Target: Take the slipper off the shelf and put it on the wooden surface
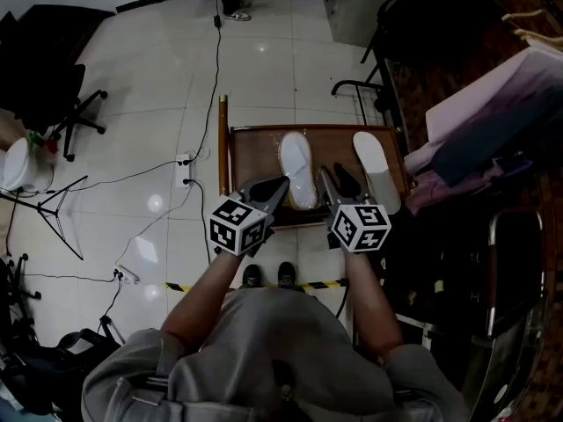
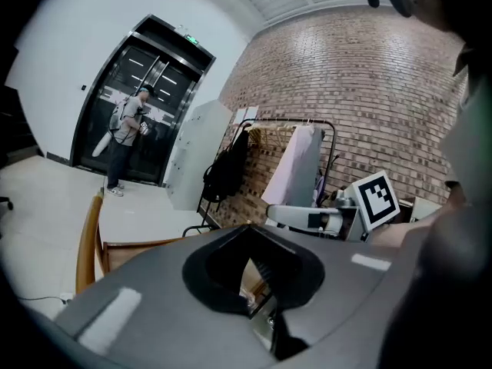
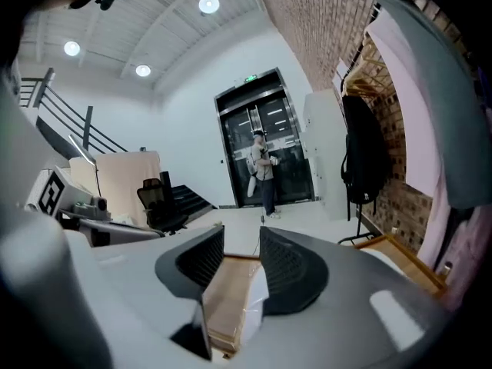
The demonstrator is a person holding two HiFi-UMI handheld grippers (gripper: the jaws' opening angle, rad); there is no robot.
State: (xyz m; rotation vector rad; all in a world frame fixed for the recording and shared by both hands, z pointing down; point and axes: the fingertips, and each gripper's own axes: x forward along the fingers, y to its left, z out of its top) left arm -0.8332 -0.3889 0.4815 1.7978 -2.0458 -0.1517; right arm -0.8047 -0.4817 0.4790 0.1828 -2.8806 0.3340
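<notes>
White tiled floor [image 1: 158,86] is spreading around the low wooden tabletop [image 1: 257,161], with hanging clothes [image 1: 493,104] crowding its right side. Two white slippers are lying on the tabletop, long axes pointing away from the person: the middle slipper [image 1: 297,170] and the right slipper [image 1: 376,170]. At the tabletop's near edge, the right hand-held gripper [image 1: 337,178] is hovering open and empty between them, while the left hand-held gripper [image 1: 280,185] is hanging closed on nothing, just left of the middle slipper

Gripper [image 3: 241,237] with jaws apart, clamping nothing. Between them, lower down: a wooden board [image 3: 223,302] and a white slipper's [image 3: 257,307] edge. Farther off: a person [image 3: 264,171] at dark doors [image 3: 292,148], a chair [image 3: 161,202] left, a black bag [image 3: 361,160] and pink garment [image 3: 430,114] hanging right, beside a brick wall [image 3: 323,21].
</notes>
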